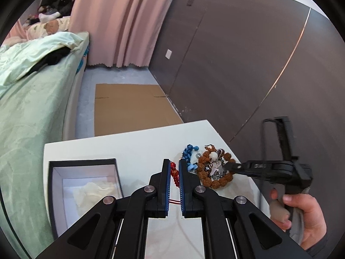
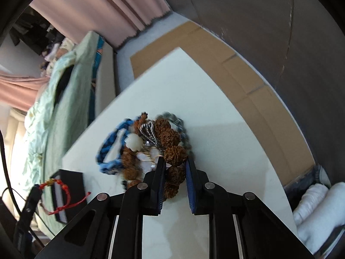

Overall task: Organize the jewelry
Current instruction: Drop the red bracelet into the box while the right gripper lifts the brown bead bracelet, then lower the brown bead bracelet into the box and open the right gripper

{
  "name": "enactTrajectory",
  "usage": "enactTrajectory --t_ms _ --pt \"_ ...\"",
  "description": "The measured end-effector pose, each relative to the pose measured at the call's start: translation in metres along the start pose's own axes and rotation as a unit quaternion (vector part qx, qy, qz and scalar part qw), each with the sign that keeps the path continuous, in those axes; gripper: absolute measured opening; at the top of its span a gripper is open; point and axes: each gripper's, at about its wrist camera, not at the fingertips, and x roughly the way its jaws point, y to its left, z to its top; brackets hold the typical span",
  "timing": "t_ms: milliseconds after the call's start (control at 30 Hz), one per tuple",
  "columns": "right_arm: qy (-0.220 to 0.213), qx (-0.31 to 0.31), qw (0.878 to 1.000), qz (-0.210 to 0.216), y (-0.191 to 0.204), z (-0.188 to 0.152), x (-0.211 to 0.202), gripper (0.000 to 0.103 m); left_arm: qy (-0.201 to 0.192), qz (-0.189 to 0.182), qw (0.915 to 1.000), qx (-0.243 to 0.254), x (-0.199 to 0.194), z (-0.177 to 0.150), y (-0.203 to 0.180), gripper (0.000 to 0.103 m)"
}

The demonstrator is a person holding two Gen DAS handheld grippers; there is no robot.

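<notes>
A pile of jewelry lies on the white table (image 2: pixel 215 99): a brown seed-bead bracelet (image 2: pixel 171 138), a blue braided bracelet (image 2: pixel 110 149), a silver piece (image 2: pixel 148 131) and a grey chain (image 2: pixel 172 116). My right gripper (image 2: pixel 175 161) points down into the pile, its pads shut on the brown beads. The left wrist view shows it (image 1: pixel 228 166) reaching into the pile (image 1: pixel 204 168) from the right. My left gripper (image 1: pixel 174 161) is shut on a red bead bracelet (image 1: pixel 175 173) whose red cord (image 2: pixel 58 185) hangs above the open black box (image 1: pixel 50 172).
The box holds pale crumpled paper (image 1: pixel 94 192). A bed with green bedding (image 1: pixel 32 108) runs along the table's left. Flat cardboard (image 1: pixel 129 108) lies on the floor beyond, by a dark wall (image 1: pixel 237 64). A person's hand (image 1: pixel 301 215) holds the right gripper. White cloth (image 2: pixel 319 205) sits at the right.
</notes>
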Motion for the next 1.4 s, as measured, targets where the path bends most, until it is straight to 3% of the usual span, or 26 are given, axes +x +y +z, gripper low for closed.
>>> enactTrajectory --t_ms 133,700,900,1033,1100,1167,1233,1400 --pt "-0.036 -0.022 0.998 0.054 0.013 -0.005 -0.029 0.019 -0.016 0.004 0.9998 -0.006 -0.015 0.001 0.006 0.007" --pt "-0.095 -0.062 0.983 0.147 0.064 -0.031 -0.068 0.019 -0.052 0.027 0.9968 -0.055 -0.057 0.003 0.053 0.007" --pt "-0.109 -0.08 0.973 0.185 0.089 -0.039 -0.073 0.019 -0.043 0.043 0.9948 -0.082 -0.056 0.003 0.074 0.007" --pt "-0.107 -0.091 0.969 0.203 0.105 -0.044 -0.07 0.019 -0.01 0.024 0.9931 -0.114 -0.049 0.002 0.089 0.011" --pt "-0.102 -0.096 0.967 0.214 0.114 -0.048 -0.067 0.019 -0.002 0.019 0.9919 -0.126 -0.047 0.001 0.094 0.019" --pt "-0.096 -0.103 0.964 0.225 0.121 -0.051 -0.063 0.019 -0.001 0.022 0.9908 -0.134 -0.049 0.001 0.099 0.064" --pt "-0.089 -0.111 0.961 0.235 0.13 -0.054 -0.058 0.019 -0.024 0.032 0.9894 -0.14 -0.06 0.0 0.104 0.082" --pt "-0.073 -0.127 0.955 0.259 0.152 -0.066 -0.049 0.019 -0.054 0.055 0.985 -0.154 -0.081 0.002 0.116 0.083"
